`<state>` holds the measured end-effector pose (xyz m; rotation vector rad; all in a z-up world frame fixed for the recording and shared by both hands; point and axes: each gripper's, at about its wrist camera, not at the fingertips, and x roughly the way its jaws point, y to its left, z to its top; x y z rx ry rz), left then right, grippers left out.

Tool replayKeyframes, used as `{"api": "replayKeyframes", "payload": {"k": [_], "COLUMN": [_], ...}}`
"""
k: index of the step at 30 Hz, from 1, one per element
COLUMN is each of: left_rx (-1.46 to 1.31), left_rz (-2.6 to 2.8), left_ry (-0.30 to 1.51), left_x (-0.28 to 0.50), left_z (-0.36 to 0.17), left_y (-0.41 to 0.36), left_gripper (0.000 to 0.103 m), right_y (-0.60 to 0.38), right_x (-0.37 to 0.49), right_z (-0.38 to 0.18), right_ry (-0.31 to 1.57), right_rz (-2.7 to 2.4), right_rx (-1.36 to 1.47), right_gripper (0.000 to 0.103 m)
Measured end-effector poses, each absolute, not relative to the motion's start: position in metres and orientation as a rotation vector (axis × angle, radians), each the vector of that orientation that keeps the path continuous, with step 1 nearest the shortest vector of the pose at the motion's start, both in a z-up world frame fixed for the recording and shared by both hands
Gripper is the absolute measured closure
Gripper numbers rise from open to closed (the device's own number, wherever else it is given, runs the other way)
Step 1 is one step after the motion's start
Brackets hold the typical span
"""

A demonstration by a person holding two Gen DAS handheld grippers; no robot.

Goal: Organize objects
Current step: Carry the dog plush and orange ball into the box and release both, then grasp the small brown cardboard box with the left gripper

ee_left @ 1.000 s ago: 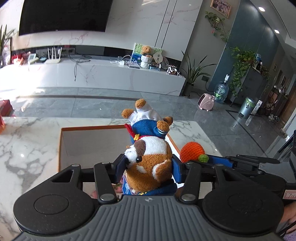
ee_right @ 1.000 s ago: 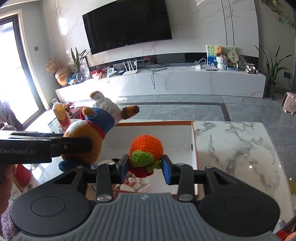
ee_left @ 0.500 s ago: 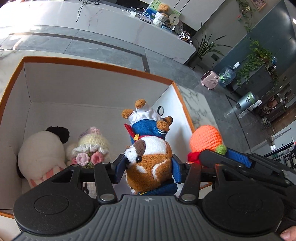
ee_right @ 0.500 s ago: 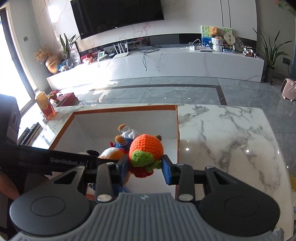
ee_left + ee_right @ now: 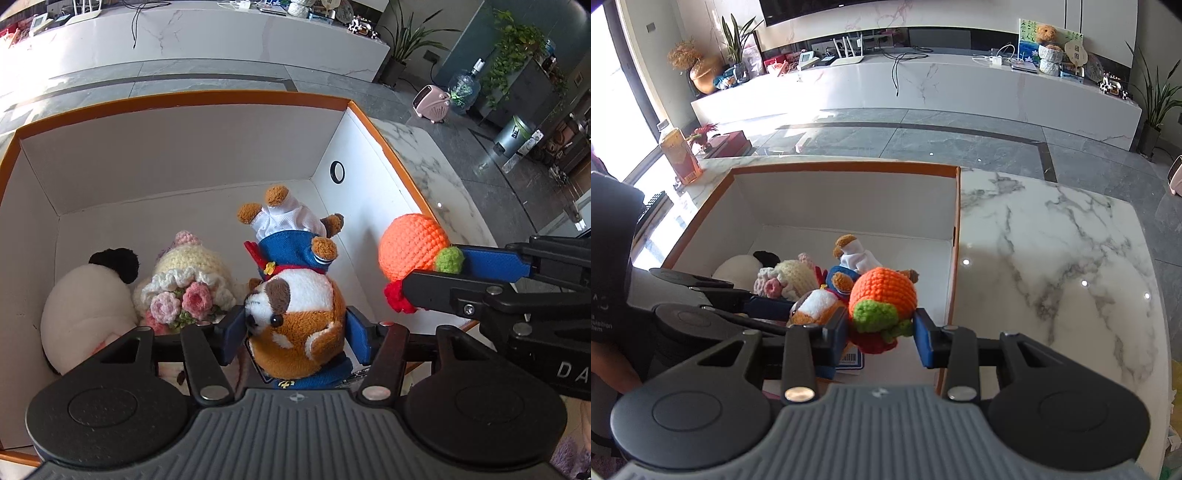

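Note:
My left gripper (image 5: 293,326) is shut on a brown and white plush dog in a blue sailor suit (image 5: 295,295), held upside down inside the orange-rimmed white box (image 5: 184,101). My right gripper (image 5: 881,332) is shut on an orange crocheted toy with green and red trim (image 5: 882,299), held over the box's right side. That toy also shows in the left wrist view (image 5: 412,249), beside the right wall. The dog (image 5: 816,306) and the left gripper show in the right wrist view, left of the orange toy.
In the box lie a white plush with a black ear (image 5: 88,302) and a cream crocheted toy with pink flowers (image 5: 188,284). The box stands on a marble table (image 5: 1052,258). An orange bottle (image 5: 679,155) stands at the table's far left.
Both grippers have come down over the box and lowered into it with their toys. The view has tilted from the room down onto the box floor.

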<state>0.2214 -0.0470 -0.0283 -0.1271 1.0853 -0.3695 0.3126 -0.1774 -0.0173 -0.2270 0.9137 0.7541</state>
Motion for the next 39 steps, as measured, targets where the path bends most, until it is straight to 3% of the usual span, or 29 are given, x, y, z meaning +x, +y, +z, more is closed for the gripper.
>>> {"api": "replayKeyframes", "payload": {"k": [8, 11, 16, 19, 39], "left_rx": [-0.149, -0.160, -0.183, -0.191, -0.224], "left_rz": [-0.388, -0.397, -0.385, -0.402, -0.399], "left_ry": [1.102, 1.110, 1.093, 1.091, 1.028], "left_x": [0.219, 0.220, 0.221, 0.223, 0.211], "left_z": [-0.032, -0.031, -0.029, -0.029, -0.013], "left_y": [-0.040, -0.038, -0.037, -0.038, -0.035], "left_gripper": [0.033, 0.042, 0.044, 0.052, 0.051], "right_y": [-0.166, -0.158, -0.150, -0.148, -0.161], "right_x": [0.323, 0.324, 0.325, 0.326, 0.314], "right_z": [-0.021, -0.025, -0.027, -0.029, -0.018], "right_ry": [1.024, 1.045, 1.070, 1.094, 1.131], "right_rz": [0.745, 0.729, 0.704, 0.699, 0.715], "right_rx": [-0.289, -0.344, -0.405, -0.412, -0.293], "right_gripper": [0.063, 0.063, 0.062, 0.062, 0.062]}}
